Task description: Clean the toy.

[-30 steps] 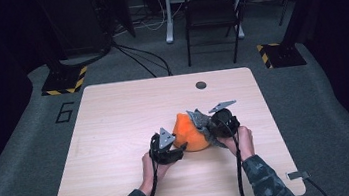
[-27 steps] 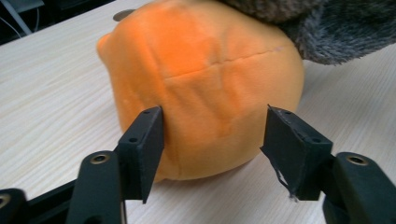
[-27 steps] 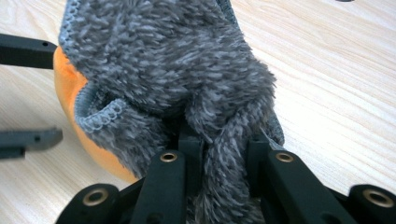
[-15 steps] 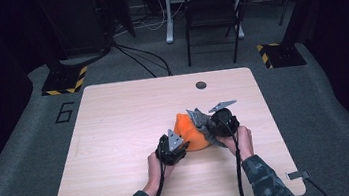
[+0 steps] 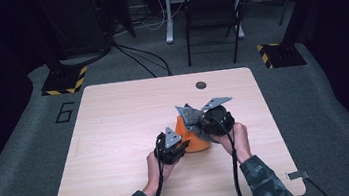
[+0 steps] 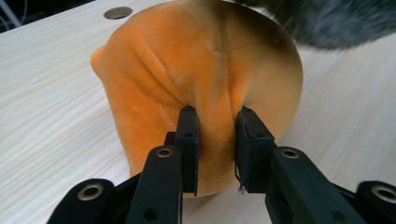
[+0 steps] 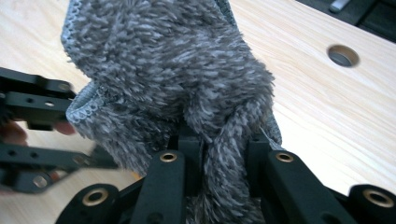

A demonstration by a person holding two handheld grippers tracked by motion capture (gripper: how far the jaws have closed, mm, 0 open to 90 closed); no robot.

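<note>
**Two claws, two grips: one pins the orange plush, the other peels off the grey cloth**

The left gripper (image 6: 215,133) has just been closing, and its jaws now pinch a fold of the orange plush toy (image 6: 201,79), the fabric puckering into a ridge between the pads. That bite looks meant as an anchor: holding the soft body down near the person, so it cannot be dragged along when the covering is pulled.

The right gripper (image 7: 223,149) is clamped tight on a bunched fold of the shaggy grey cloth (image 7: 173,70), which drapes up and away from its jaws. In the high view this cloth (image 5: 192,117) sits on the far right side of the toy (image 5: 193,138), with the right gripper (image 5: 205,124) beside it and the left gripper (image 5: 174,146) at the toy's near left.

The toy rests on the wooden table (image 5: 116,130), a little right of centre and toward the near edge. With the hands on opposite sides, the likely aim is to separate cloth from toy; a weak pinch on the plush could let it slide.
</note>
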